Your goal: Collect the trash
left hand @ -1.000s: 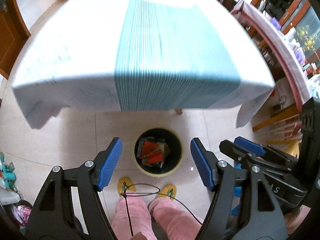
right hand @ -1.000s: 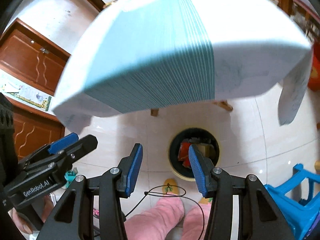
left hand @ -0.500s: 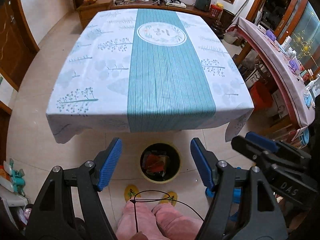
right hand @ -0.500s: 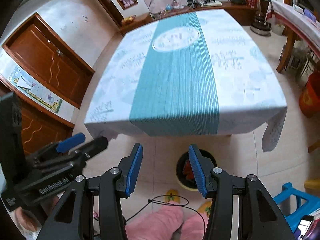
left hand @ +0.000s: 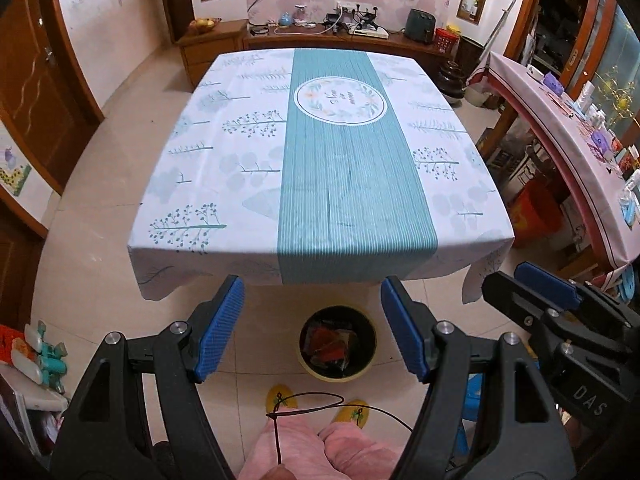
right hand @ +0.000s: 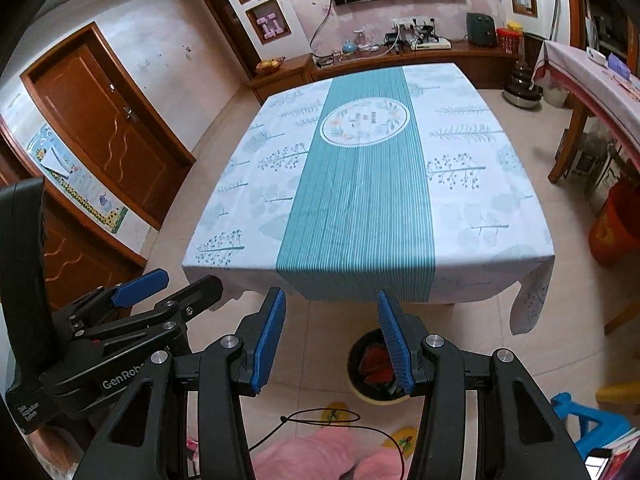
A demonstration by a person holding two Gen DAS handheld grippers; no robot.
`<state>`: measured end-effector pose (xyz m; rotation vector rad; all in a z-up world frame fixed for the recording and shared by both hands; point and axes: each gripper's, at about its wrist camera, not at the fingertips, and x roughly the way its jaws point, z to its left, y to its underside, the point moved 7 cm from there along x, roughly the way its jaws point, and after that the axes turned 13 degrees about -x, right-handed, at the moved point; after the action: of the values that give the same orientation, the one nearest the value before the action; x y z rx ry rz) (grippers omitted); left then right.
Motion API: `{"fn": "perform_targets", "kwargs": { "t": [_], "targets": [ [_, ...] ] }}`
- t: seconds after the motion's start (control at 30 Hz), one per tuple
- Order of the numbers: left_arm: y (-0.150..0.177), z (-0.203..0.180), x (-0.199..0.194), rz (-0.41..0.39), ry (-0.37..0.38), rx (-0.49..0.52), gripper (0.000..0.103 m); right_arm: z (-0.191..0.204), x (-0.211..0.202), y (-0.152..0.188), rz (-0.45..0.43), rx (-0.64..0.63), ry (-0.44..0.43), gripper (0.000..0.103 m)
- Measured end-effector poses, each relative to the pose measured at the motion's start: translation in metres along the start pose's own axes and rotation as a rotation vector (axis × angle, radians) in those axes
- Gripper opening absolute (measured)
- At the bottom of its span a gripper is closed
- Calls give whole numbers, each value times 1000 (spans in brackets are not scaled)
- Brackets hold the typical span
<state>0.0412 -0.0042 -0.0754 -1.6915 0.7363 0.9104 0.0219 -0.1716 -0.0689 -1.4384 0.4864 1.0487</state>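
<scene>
On the tiled floor just in front of the near edge of the table (left hand: pixel 224 168) stands a round bin (left hand: pixel 338 374) with a pale rim and dark inside, close to the person's yellow slippers (left hand: pixel 282 398). It holds the trash (left hand: pixel 330 342): red and dark wrappers piled loosely, with nothing seen spilled on the tiles beside it. In the right wrist view the same bin sits partly behind the right claw's far pad, its red contents showing.

The left gripper (left hand: pixel 312 328) hangs above the floor with its blue pads spread wide and nothing between them; the bin shows through the gap far below, not touched. The right gripper (right hand: pixel 332 344) stands about half open, and it too grips nothing. Each claw shows at the edge of the other's view, side by side and apart.

The tablecloth, white with a teal striped band down the middle and a round emblem at the far end, lies bare from near edge to far edge; no scrap or wrapper shows on it. Judging from this, collecting looks finished or close to it: the rubbish is in the bin and both claws are empty. What might be left is a check of the floor under the table, which the hanging cloth hides.
</scene>
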Motion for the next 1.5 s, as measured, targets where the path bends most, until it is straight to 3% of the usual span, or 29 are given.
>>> {"fn": "perform_targets", "kwargs": {
  "t": [0.77,1.5],
  "targets": [
    [11,1,-13,-19,-23,-6,68,6,-15,5,-27,-50,26,49],
    [-3,-3,-4,-18,-12,35,68,-11,-6,-2,-19,-42,34,49]
  ]
}}
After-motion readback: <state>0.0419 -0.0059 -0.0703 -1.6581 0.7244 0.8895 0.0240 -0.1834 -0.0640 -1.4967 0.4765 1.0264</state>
